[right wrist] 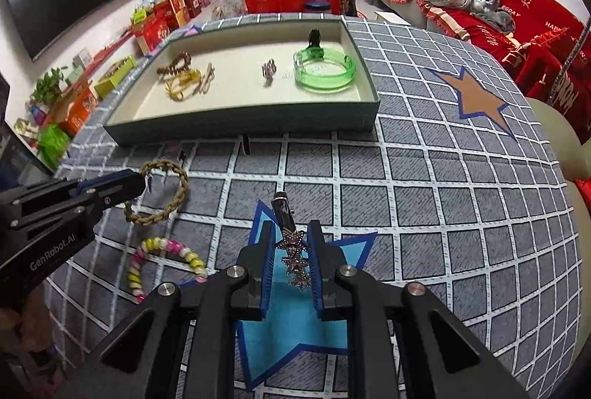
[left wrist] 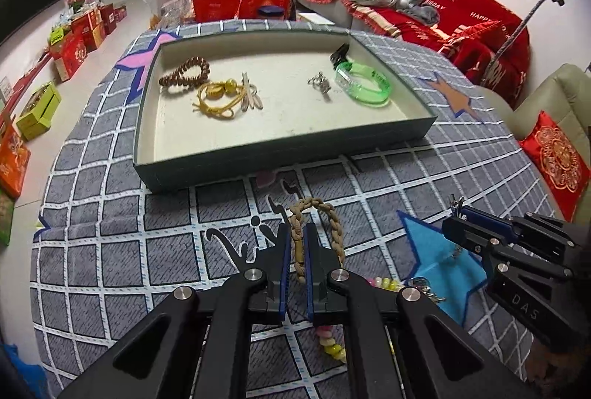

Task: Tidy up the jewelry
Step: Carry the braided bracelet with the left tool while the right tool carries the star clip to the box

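A green-walled tray (left wrist: 288,155) (right wrist: 243,120) sits on the grid-patterned cloth. In it lie a brown bead bracelet (left wrist: 184,72), a yellow cord bracelet (left wrist: 218,98), a silver piece (left wrist: 320,83) and a green bangle (left wrist: 364,85) (right wrist: 325,70). My left gripper (left wrist: 297,233) (right wrist: 138,179) is shut on a tan braided bracelet (left wrist: 332,220) (right wrist: 162,192) just in front of the tray. My right gripper (right wrist: 291,233) (left wrist: 456,218) is shut on a star-studded hair clip (right wrist: 291,244) above the blue star patch. A pink and yellow bead bracelet (right wrist: 166,258) (left wrist: 384,284) lies on the cloth.
A blue star patch (right wrist: 295,306) and an orange star patch (right wrist: 476,100) mark the cloth. A red-covered sofa (left wrist: 443,11) stands to the right beyond the table edge. Boxes and clutter line the floor at the left and back.
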A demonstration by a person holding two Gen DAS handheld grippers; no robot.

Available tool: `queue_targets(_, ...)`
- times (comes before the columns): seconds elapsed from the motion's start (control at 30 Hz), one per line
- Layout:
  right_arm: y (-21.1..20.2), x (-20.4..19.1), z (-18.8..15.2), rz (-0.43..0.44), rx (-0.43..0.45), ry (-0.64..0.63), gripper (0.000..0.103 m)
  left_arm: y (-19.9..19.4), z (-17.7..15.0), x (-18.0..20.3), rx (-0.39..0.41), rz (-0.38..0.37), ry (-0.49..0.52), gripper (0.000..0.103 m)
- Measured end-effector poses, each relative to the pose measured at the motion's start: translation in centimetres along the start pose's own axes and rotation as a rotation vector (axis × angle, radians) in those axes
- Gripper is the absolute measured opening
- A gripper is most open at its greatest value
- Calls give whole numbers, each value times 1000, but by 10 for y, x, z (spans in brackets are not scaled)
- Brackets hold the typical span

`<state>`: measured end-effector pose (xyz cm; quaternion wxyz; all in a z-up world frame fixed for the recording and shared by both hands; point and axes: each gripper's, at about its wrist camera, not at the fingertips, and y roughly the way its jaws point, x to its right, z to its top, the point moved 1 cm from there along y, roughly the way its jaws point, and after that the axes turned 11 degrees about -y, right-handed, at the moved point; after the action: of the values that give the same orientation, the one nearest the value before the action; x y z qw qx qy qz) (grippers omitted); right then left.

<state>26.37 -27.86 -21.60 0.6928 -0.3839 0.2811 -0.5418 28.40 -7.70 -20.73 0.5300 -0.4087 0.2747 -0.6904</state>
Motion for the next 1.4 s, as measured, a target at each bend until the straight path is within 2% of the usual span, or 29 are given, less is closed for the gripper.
queue_targets(0.33,-16,1,21,41,52,45,19,-28,20,-2,58,-54,5,25)
queue_targets(0.67,-18,-2,68,66,102,48,19,-39,61,-14,131,-64,7,25)
queue_targets(0.83,-3,-7,98,89,105,45,19,-26,84,-29,138,-41,1,25)
queue_targets(1.03,33,-13,129,120,72,42,19,-3,107,-44,127,-11,-2,25)
queue_targets(1.4,94,-10,165,135,41,66,19,48,130,-62,51,42,-16,25)
